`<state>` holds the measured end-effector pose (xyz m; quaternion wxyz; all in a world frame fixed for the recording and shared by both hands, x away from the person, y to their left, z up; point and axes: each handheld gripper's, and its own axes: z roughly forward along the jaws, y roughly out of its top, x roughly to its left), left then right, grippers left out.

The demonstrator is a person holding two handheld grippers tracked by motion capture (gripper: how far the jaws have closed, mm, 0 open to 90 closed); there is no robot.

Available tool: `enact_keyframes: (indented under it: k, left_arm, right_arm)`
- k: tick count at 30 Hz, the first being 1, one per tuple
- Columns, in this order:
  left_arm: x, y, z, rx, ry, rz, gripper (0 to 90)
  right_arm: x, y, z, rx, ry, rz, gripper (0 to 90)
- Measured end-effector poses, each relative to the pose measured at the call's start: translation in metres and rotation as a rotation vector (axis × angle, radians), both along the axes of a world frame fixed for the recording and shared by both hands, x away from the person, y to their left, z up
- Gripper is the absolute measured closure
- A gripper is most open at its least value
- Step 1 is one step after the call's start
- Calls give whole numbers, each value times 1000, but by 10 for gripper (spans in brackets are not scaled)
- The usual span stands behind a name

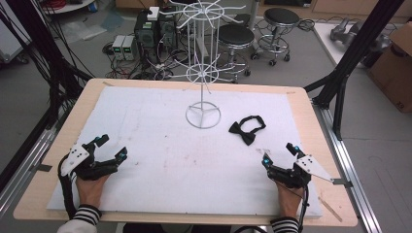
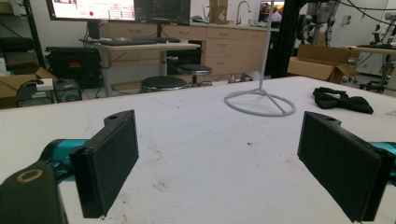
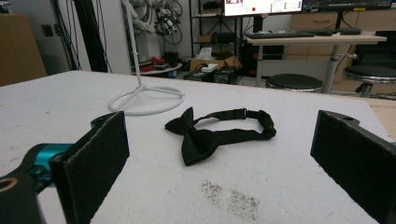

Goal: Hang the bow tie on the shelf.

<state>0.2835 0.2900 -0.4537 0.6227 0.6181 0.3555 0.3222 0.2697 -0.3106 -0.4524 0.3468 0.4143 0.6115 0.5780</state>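
Observation:
A black bow tie (image 1: 248,129) lies flat on the white mat, right of centre, its strap looped behind it. A white wire display stand (image 1: 203,73) rises at the middle back on a ring base. My left gripper (image 1: 111,147) rests near the front left, open and empty; its view shows the stand's base (image 2: 260,103) and the bow tie (image 2: 342,101) far off to the right. My right gripper (image 1: 279,153) is low at the front right, open, with the bow tie (image 3: 215,133) a short way ahead between its jaws' lines and the stand's base (image 3: 146,101) beyond.
The white mat (image 1: 160,160) covers a wooden table (image 1: 77,104). Black frame posts (image 1: 357,48) stand at the right edge, and black cables hang at the far left. Stools (image 1: 235,36), computers and a cardboard box (image 1: 396,68) sit on the floor beyond the table.

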Motion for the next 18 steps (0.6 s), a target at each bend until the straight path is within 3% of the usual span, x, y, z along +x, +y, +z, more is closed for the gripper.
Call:
enact_keyframes:
  k: [18]
  left_arm:
    - [0, 1, 0, -12, 0, 0, 128]
  right_arm:
    - [1, 0, 0, 3, 3, -17, 33]
